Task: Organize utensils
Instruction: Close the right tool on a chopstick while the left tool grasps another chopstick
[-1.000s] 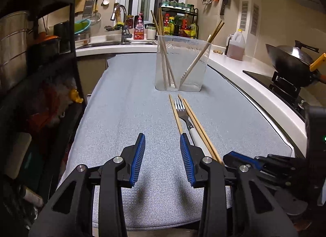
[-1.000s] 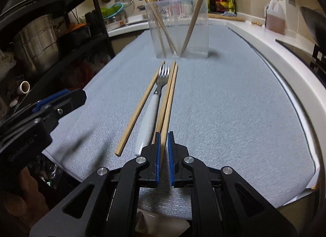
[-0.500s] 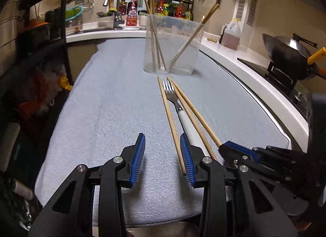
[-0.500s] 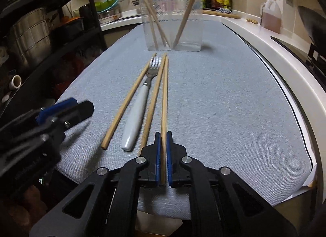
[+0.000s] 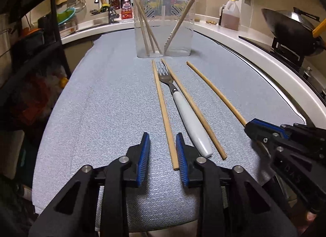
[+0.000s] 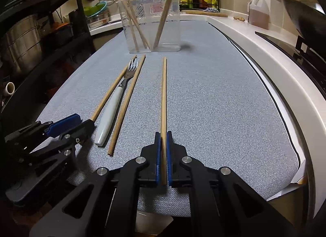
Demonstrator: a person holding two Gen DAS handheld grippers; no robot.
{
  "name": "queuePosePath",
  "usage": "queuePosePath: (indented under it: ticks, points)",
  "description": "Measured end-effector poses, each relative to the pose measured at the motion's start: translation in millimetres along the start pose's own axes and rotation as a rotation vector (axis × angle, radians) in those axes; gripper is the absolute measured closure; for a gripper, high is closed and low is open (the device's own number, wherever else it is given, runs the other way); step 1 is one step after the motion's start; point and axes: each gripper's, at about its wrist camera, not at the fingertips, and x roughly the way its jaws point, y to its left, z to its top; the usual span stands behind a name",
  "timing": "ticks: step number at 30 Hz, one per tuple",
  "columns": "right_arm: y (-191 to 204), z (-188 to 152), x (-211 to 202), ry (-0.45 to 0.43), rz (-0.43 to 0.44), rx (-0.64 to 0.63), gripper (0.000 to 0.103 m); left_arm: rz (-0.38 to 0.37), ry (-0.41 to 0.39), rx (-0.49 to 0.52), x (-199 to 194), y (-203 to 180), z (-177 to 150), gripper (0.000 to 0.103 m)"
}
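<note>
A clear plastic holder [image 5: 164,27] [image 6: 151,23] with several chopsticks in it stands at the far end of the grey mat. A white-handled fork [image 5: 184,110] [image 6: 116,102] lies on the mat between two loose chopsticks [image 5: 164,112] [image 5: 191,104]. My left gripper [image 5: 162,151] is open, its jaws around the near end of the left chopstick [image 6: 110,92]. My right gripper [image 6: 163,155] is shut on a third chopstick [image 6: 163,96], held apart to the right of the others; it also shows in the left wrist view [image 5: 216,92].
A grey mat [image 5: 101,104] covers the counter. A black rack [image 6: 30,39] with pots stands to the left. A sink and tap [image 5: 106,2] are behind the holder. A wok [image 5: 291,25] on a stove and an oil jug [image 5: 229,16] are on the right.
My right gripper has pulled its chopstick away to the right of the fork and the other sticks. My left gripper has moved forward so its jaws straddle the left chopstick's near end.
</note>
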Motion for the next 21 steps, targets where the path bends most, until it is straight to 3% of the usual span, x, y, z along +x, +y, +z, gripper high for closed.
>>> queuePosePath:
  ticks: [2,8,21]
  points:
    - [1,-1,0,0.001,-0.005,-0.006,0.097,0.012,0.001,-0.009,-2,6,0,0.096]
    - [1,-2,0,0.0,-0.005,-0.001,0.097,0.02,0.005,-0.071,-10,27,-6,0.096]
    - [1,-2,-1,0.001,-0.029,-0.007,0.094,0.036,-0.011,-0.061,-6,22,-3,0.096]
